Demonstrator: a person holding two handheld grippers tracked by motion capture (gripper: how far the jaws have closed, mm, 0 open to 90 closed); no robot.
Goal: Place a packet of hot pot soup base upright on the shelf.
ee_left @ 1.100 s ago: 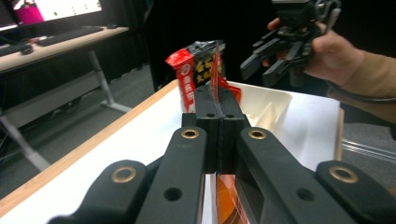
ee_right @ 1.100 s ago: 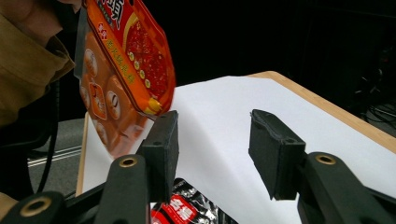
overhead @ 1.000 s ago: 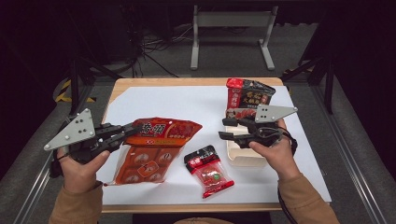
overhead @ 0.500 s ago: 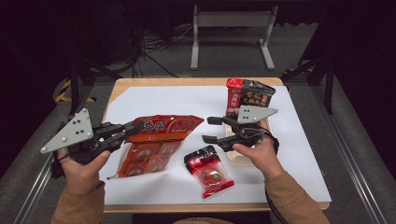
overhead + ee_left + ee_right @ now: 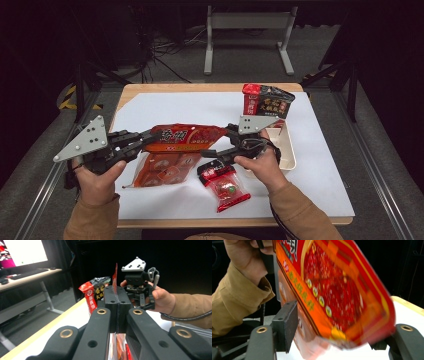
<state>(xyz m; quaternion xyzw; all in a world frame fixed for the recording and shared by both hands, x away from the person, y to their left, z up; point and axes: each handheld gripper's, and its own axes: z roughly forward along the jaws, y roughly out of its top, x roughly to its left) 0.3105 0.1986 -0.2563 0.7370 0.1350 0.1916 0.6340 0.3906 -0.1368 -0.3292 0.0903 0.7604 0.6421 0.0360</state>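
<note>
Big pouch held at one edge only
Your left claw (image 5: 150, 139) is clenched on the red pouch (image 5: 186, 136); your right claw (image 5: 216, 145), spread wide around its other end, could crumple or tear it.

Large orange-red pouch (image 5: 185, 140), lifted, left edge pinched

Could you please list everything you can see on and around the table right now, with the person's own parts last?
Large snack bag: one, red-orange, centre-left, lifted.
Small snack packet: one, red, front centre, lying flat.
Standing packets: one red, one black, back right.
Tray: one, cream, right of centre.
Paper sheet: one, white, covering the wooden table.
Left tool: one, black, shut on the bag's left edge.
Right tool: one, black, open around the bag's right end.
</note>
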